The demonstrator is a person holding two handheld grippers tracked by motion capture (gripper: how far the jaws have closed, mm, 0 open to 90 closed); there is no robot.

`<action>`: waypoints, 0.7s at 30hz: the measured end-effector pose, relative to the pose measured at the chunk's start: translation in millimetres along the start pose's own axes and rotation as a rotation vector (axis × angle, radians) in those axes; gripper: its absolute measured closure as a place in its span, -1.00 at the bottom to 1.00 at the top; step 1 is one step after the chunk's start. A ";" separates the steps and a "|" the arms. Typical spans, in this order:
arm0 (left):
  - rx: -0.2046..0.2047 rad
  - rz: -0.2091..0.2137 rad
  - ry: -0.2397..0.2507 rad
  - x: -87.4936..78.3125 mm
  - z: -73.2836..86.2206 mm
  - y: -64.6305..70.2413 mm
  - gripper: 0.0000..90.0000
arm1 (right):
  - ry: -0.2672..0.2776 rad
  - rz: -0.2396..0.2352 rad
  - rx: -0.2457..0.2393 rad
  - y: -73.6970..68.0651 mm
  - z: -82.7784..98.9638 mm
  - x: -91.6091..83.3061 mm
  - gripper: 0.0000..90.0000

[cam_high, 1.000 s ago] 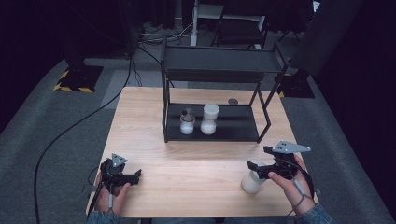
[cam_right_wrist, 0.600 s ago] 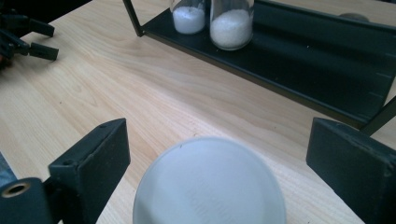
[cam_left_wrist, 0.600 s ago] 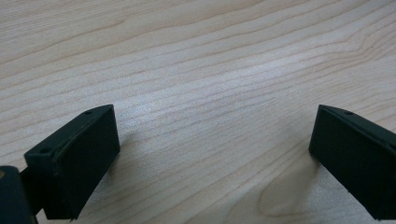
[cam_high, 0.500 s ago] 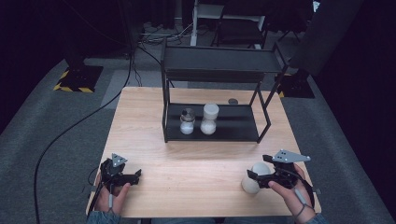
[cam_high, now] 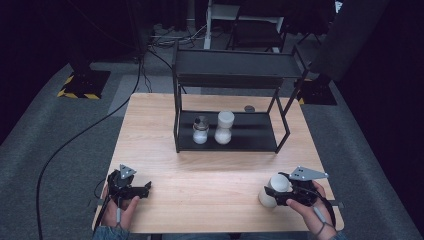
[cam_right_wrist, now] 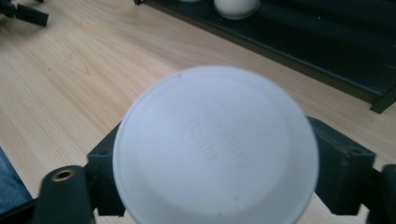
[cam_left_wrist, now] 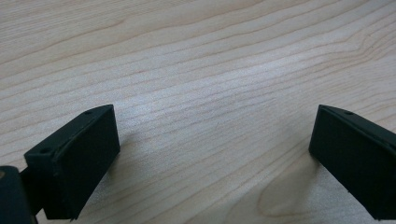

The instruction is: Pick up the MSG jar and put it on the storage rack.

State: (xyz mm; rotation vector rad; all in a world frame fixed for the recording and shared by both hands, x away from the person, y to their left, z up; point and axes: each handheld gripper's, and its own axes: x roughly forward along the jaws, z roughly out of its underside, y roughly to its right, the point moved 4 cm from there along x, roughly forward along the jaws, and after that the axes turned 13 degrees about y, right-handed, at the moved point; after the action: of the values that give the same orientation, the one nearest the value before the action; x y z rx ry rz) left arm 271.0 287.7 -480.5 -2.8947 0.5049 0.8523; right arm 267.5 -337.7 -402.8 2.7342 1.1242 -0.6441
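Right gripper, near right of the wooden table: jaws have just been closing and now sit clamped on either side of a white-lidded jar, which stands upright near the table's near right edge. In the right gripper view the jar's round white lid sits between the two black jaws, one tight at each flank.

Left gripper, near left of the table: low over bare wood, jaws spread wide, nothing between them.

Far half of the table: black two-tier rack. On its lower shelf, two jars just beside each other: a shorter glass jar with a dark lid on the left, a taller white-lidded one on the right. Small dark round object behind the rack; cannot tell what.
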 end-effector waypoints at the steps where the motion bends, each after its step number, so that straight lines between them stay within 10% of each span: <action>1: 0.003 0.001 -0.002 -0.1 -0.3 -0.2 -0.96 | -0.009 0.000 -0.005 -0.5 0.3 0.5 -0.44; 21: 0.000 0.000 0.000 0.0 -0.1 0.0 -0.96 | -0.030 0.004 -0.025 -5.3 -7.7 4.1 -0.26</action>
State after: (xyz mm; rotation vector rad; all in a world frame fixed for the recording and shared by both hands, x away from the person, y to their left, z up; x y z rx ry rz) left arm 271.1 287.7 -480.4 -2.8940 0.5051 0.8527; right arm 269.0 -329.2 -397.4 2.6961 1.1131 -0.6632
